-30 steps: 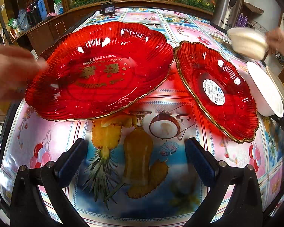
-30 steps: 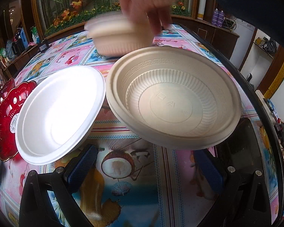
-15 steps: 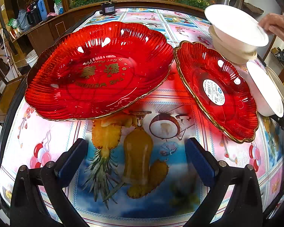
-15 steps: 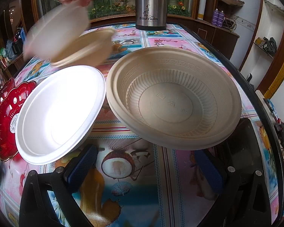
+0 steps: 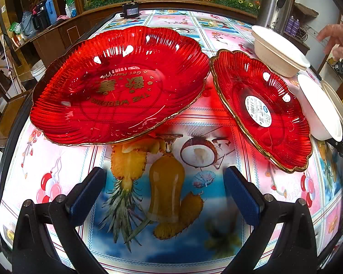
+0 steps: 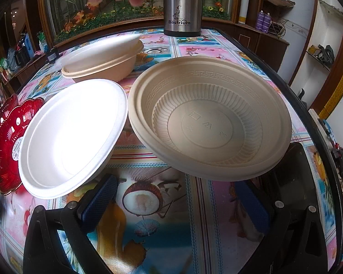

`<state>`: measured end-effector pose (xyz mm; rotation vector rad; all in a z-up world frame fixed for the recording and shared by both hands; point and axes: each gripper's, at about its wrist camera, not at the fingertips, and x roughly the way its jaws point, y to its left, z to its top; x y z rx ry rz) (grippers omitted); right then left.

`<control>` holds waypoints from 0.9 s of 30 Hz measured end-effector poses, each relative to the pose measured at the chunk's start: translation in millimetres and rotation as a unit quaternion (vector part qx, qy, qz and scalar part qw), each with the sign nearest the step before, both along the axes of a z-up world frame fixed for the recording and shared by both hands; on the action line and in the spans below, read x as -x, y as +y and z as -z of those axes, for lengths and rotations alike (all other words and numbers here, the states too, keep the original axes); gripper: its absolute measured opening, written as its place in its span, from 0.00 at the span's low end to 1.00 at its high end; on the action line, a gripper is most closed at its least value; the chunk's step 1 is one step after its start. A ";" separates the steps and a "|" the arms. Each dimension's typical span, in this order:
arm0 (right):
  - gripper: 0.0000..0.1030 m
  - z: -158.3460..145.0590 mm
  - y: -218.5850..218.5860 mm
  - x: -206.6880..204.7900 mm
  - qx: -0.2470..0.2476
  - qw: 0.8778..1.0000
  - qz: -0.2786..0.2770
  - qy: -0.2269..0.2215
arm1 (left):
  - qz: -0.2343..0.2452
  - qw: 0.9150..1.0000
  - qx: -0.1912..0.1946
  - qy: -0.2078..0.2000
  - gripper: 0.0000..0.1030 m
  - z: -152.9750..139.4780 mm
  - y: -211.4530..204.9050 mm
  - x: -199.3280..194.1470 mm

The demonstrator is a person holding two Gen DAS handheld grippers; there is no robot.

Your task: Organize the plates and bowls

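Both grippers, left gripper [image 5: 164, 196] and right gripper [image 6: 173, 205], are hovering with jaws spread, gripping nothing. The large red plate [image 5: 118, 84] is sitting far-left on the counter [image 5: 57, 171]; the beige bowl [image 6: 208, 118] near-right. Both are probably light and slippery, the plate brittle; pinch the rims.

Large plate [image 5: 118, 86] left of small plate [image 5: 260, 111]; two nested bowls [image 6: 102, 59] behind wide bowl [image 6: 208, 118].

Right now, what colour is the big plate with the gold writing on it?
Bright see-through red with a thin gold rim; the large red plate shows best in the left wrist view.
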<state>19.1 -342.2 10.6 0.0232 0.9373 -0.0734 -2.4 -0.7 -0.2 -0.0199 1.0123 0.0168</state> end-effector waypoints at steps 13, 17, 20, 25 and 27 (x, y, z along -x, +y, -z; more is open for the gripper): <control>1.00 0.1 -0.3 -0.2 -0.001 1.000 0.000 0.001 | 0.000 1.000 0.000 0.000 1.00 0.2 0.1 0.2; 1.00 -0.5 -0.4 1.1 0.001 1.000 0.000 0.002 | 0.000 1.000 -0.001 0.000 1.00 0.7 -0.6 0.9; 1.00 0.2 -0.3 2.0 0.001 1.000 0.000 0.002 | 0.000 1.000 0.000 0.000 1.00 1.0 -0.7 1.1; 1.00 0.1 -0.9 2.4 0.000 1.000 0.000 -0.001 | 0.000 1.000 0.000 0.000 1.00 0.8 -0.5 1.0; 1.00 0.0 -0.8 2.2 0.000 1.000 0.000 -0.001 | 0.000 1.000 0.000 0.000 1.00 0.9 -0.6 1.1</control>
